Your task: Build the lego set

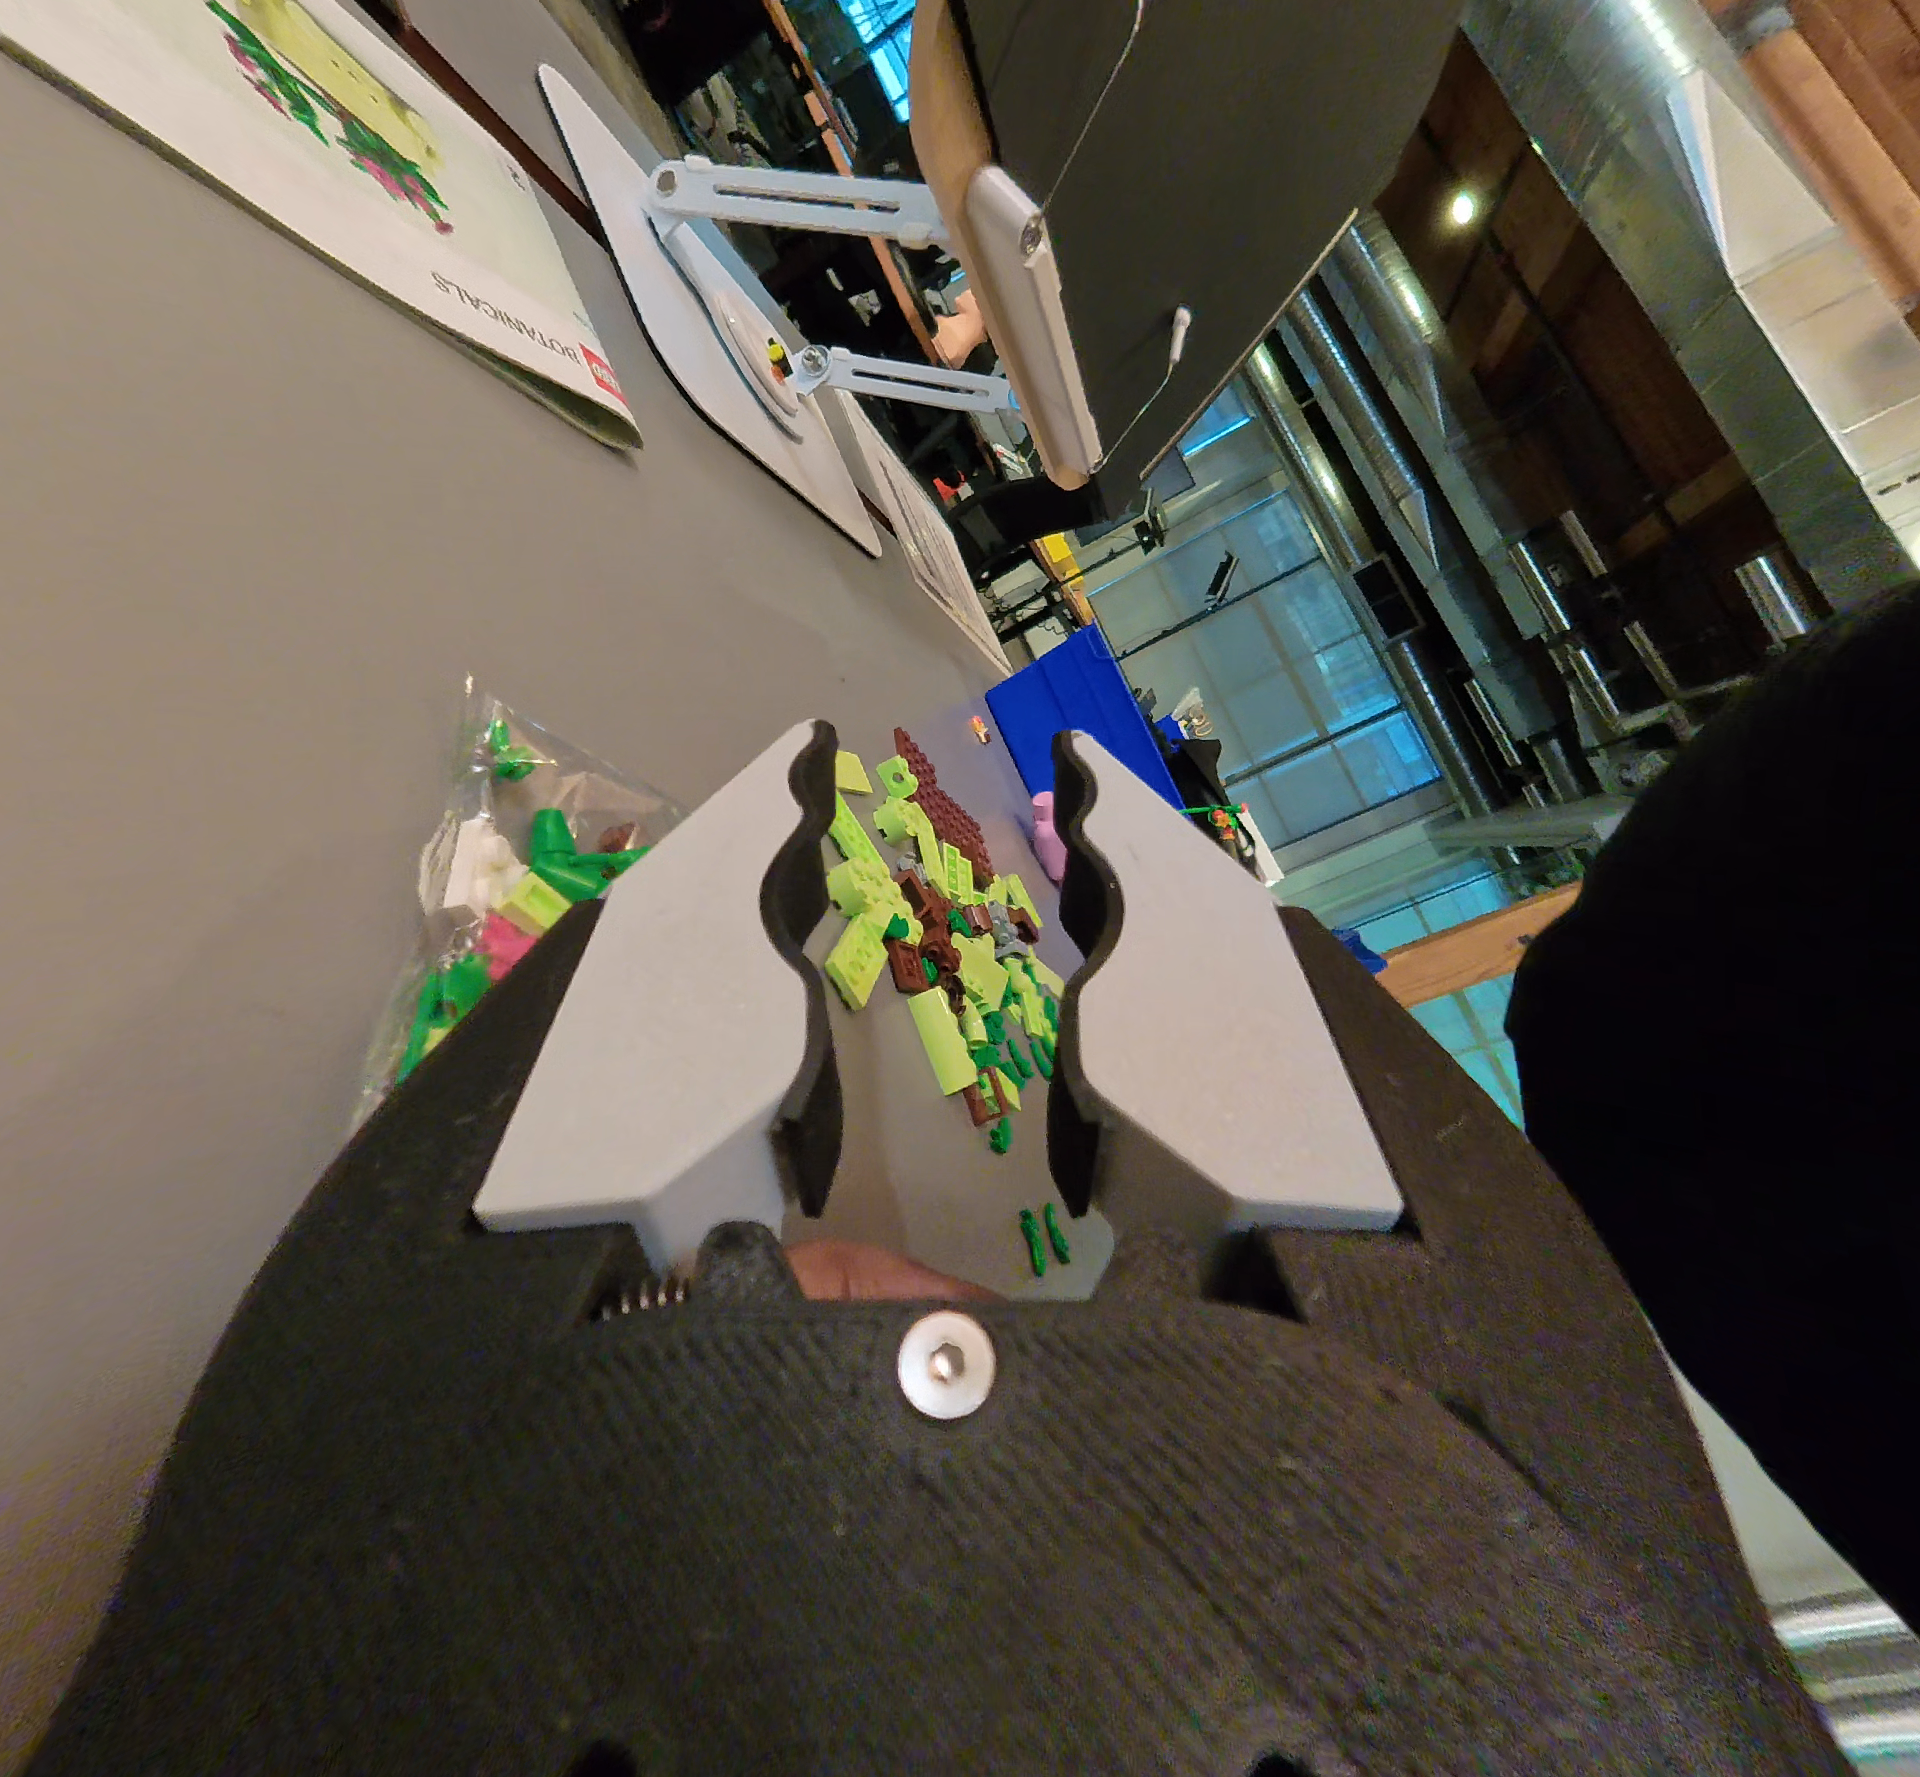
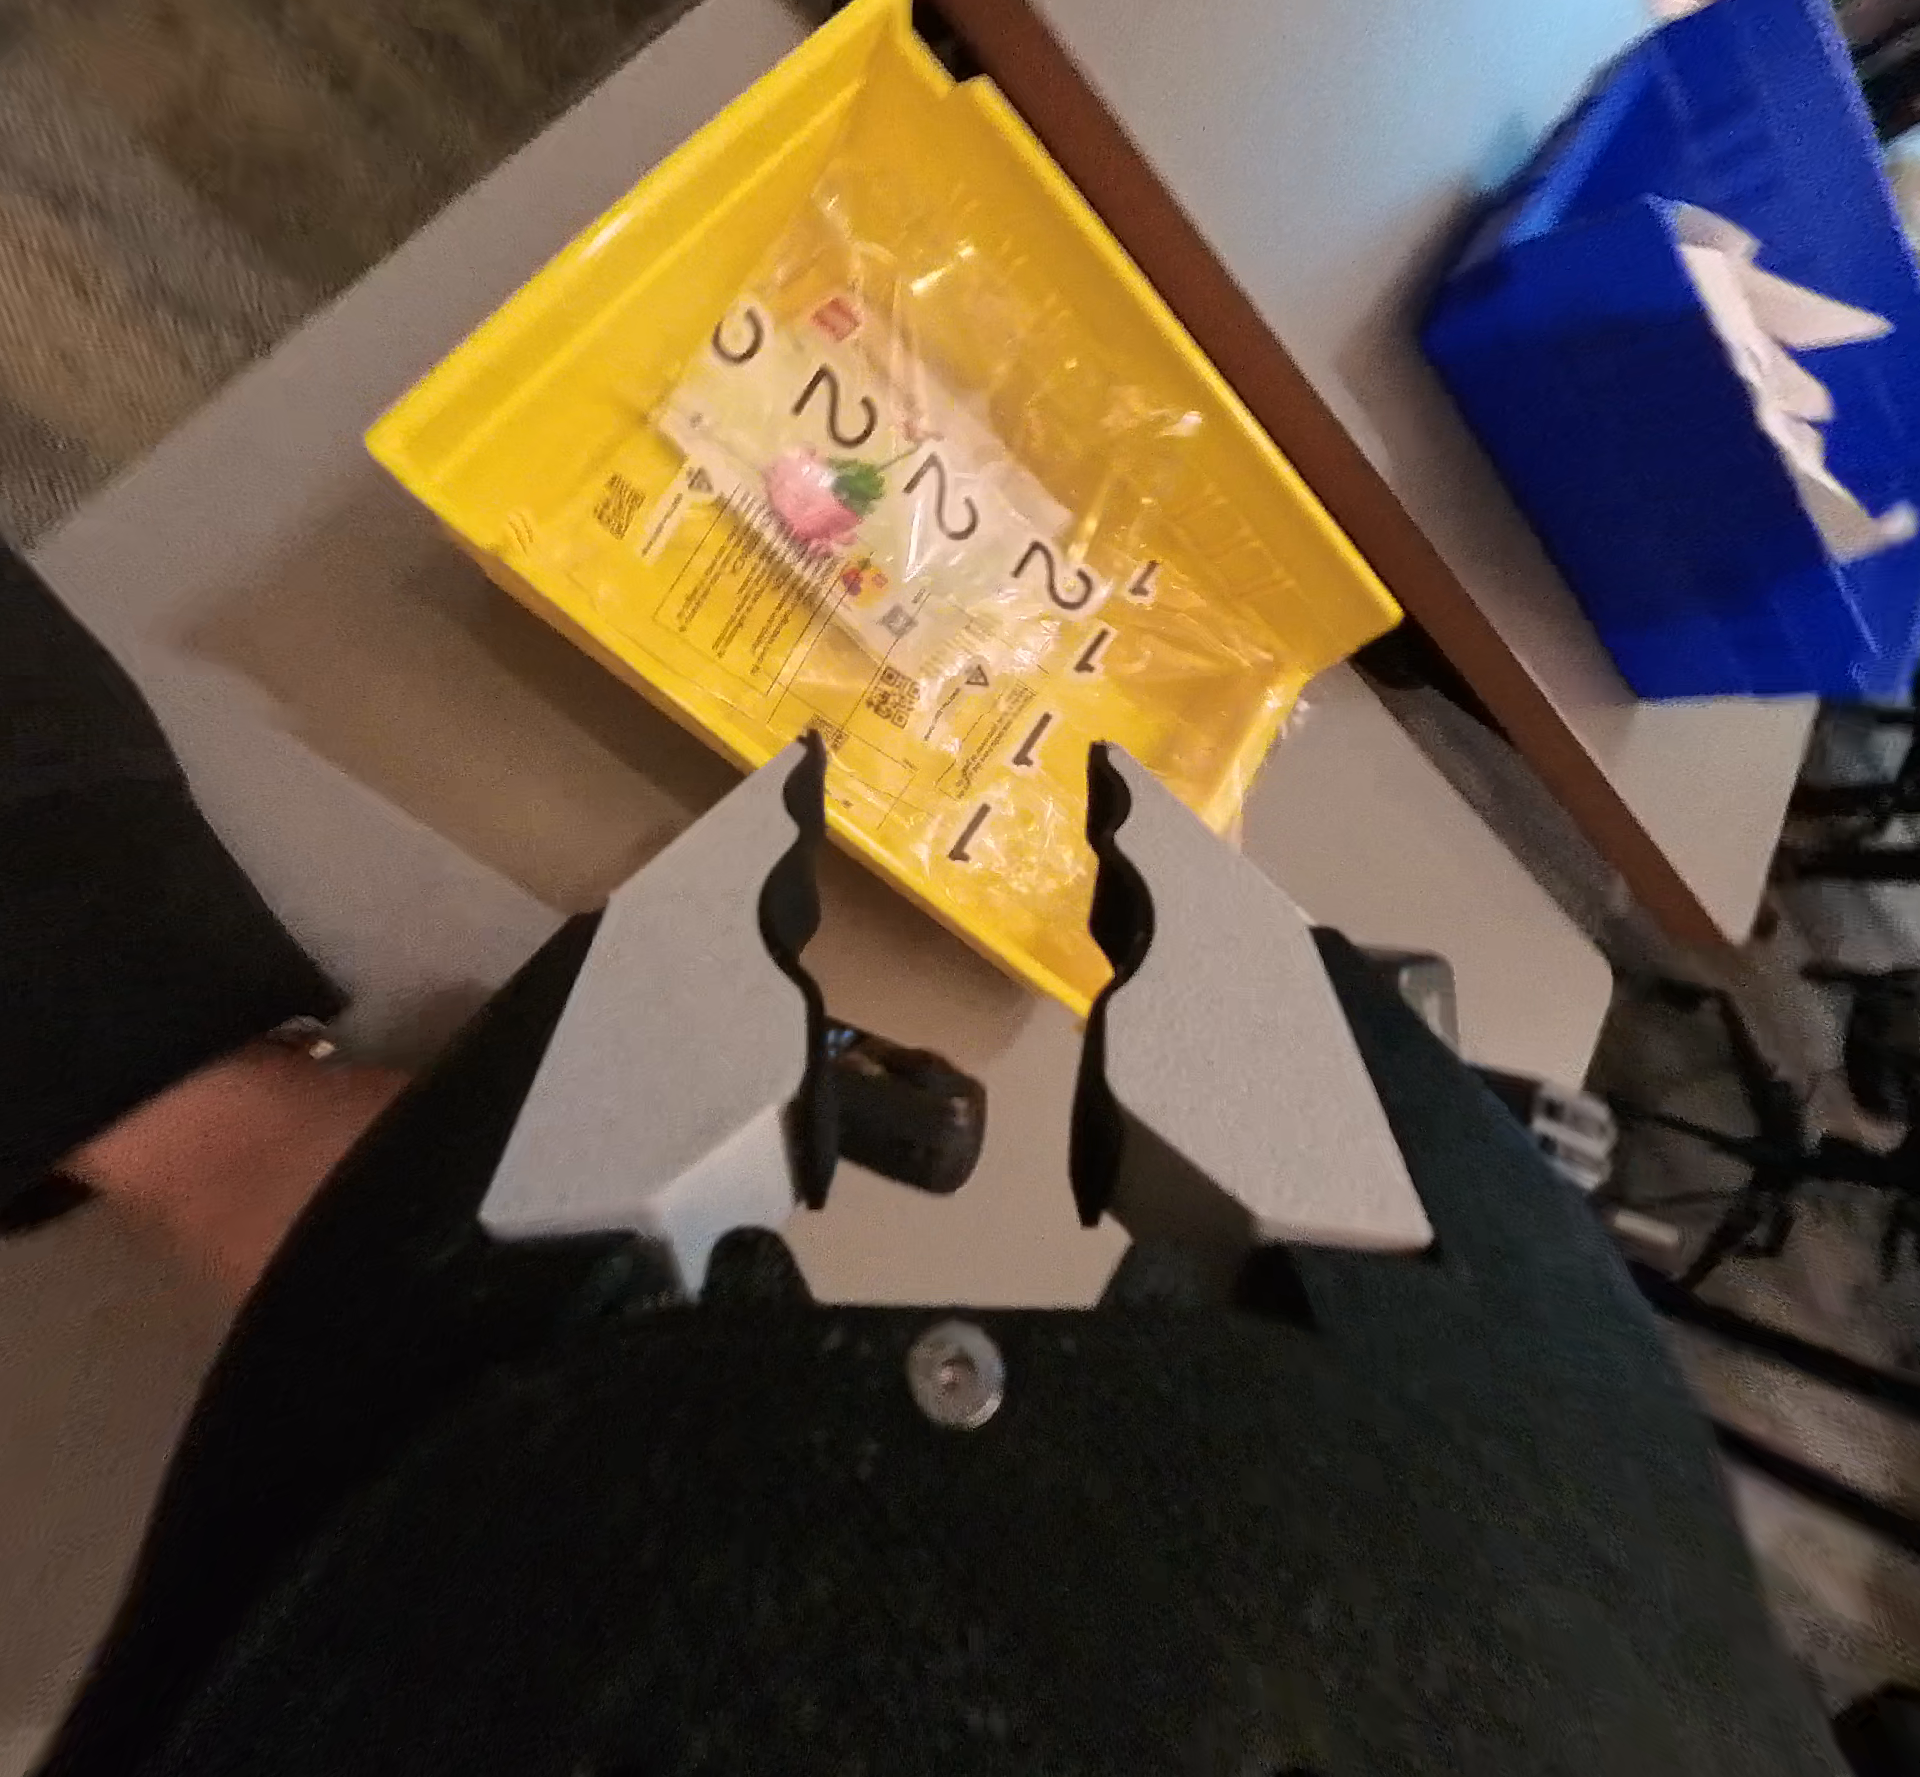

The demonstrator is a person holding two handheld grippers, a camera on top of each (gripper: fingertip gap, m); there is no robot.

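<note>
A grey table (image 1: pixel 260 647) fills most of the left wrist view, which is tilted hard to one side. At its far edge stands a dark monitor (image 1: pixel 1247 117) on a white stand with a flat white base (image 1: pixel 665 293). A white instruction booklet (image 1: pixel 312 158) with a picture of a green and pink plant lies flat on the table, near that base.

In the right wrist view, a yellow tray (image 2: pixel 499 397) sits on a smaller grey side table (image 2: pixel 291 688), beside the brown edge of a further table. Empty clear plastic bags (image 2: pixel 883 522) with printed labels lie inside the tray. A blue bin (image 2: pixel 1621 356) stands on the further table, holding white scraps; the same blue bin (image 1: pixel 1081 719) shows past the bricks in the left view.

The left gripper (image 1: pixel 945 740) hangs over the table with its jaws set wide apart and nothing between them. Seen through the gap is a pile of loose lego bricks (image 1: pixel 935 948), lime green, brown and dark green, spread on the table. Left of the gripper lies a clear bag of bricks (image 1: pixel 499 886) in green, white and pink.

The right gripper (image 2: pixel 951 751) is likewise wide open and holds nothing, its tips over the near rim of the tray. This view is blurred.

Two small dark green pieces (image 1: pixel 1044 1237) lie apart from the pile, close to the left gripper.
</note>
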